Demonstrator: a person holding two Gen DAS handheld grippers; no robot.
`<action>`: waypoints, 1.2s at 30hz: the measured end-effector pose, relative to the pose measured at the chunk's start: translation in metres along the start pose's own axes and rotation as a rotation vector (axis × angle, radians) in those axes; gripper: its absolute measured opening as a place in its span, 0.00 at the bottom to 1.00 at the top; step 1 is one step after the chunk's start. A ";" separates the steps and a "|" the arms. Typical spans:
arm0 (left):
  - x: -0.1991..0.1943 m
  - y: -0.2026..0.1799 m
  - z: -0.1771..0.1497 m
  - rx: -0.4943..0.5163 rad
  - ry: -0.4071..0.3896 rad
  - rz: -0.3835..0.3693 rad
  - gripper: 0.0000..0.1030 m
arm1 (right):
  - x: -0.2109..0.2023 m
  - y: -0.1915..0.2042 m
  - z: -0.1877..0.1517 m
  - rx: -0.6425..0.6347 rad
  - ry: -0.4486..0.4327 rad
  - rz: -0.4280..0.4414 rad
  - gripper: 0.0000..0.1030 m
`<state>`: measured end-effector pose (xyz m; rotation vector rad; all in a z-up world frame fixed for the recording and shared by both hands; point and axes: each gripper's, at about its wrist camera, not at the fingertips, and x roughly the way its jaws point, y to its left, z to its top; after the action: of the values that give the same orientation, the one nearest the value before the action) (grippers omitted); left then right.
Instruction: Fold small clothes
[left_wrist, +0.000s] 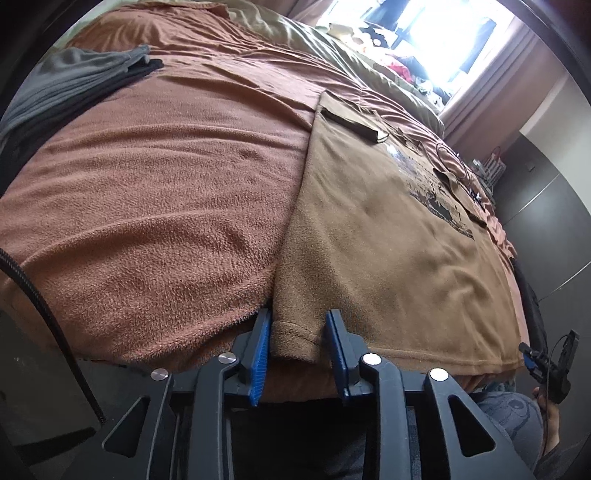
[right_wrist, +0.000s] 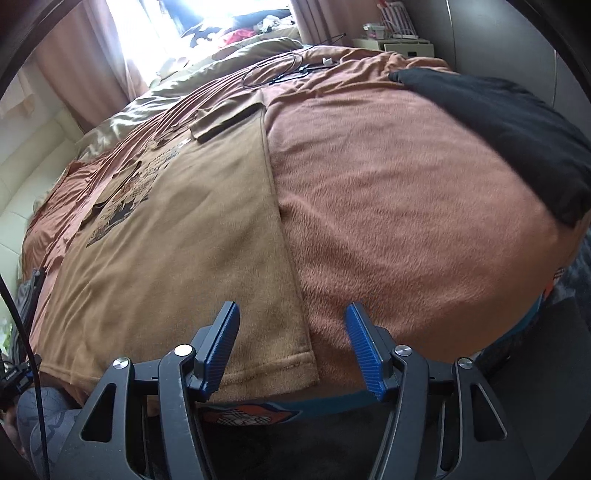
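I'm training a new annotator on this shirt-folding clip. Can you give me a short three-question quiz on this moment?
1. True or false: the tan T-shirt lies flat on the rust blanket.
2. Which part of the shirt sits between the left tool's fingers? A) collar B) hem corner C) sleeve
3. Fill in: in the right wrist view, the garment at the blanket's far right edge is ____ in colour.

Key: 1 true; 2 B; 3 black. The right tool straddles the shirt's other hem corner, pads apart from it.
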<state>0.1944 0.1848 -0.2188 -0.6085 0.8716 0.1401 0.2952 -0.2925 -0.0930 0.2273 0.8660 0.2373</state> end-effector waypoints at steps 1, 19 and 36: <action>0.000 0.003 0.000 -0.018 0.002 -0.013 0.20 | 0.000 0.000 -0.002 0.003 -0.002 0.006 0.53; -0.018 0.019 0.003 -0.091 -0.019 -0.099 0.07 | -0.017 -0.027 -0.013 0.131 -0.034 0.134 0.04; -0.001 0.035 0.005 -0.229 -0.019 -0.246 0.45 | -0.001 -0.077 -0.038 0.409 -0.048 0.366 0.38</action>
<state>0.1843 0.2164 -0.2310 -0.9218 0.7605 0.0221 0.2737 -0.3620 -0.1385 0.7735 0.8149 0.3927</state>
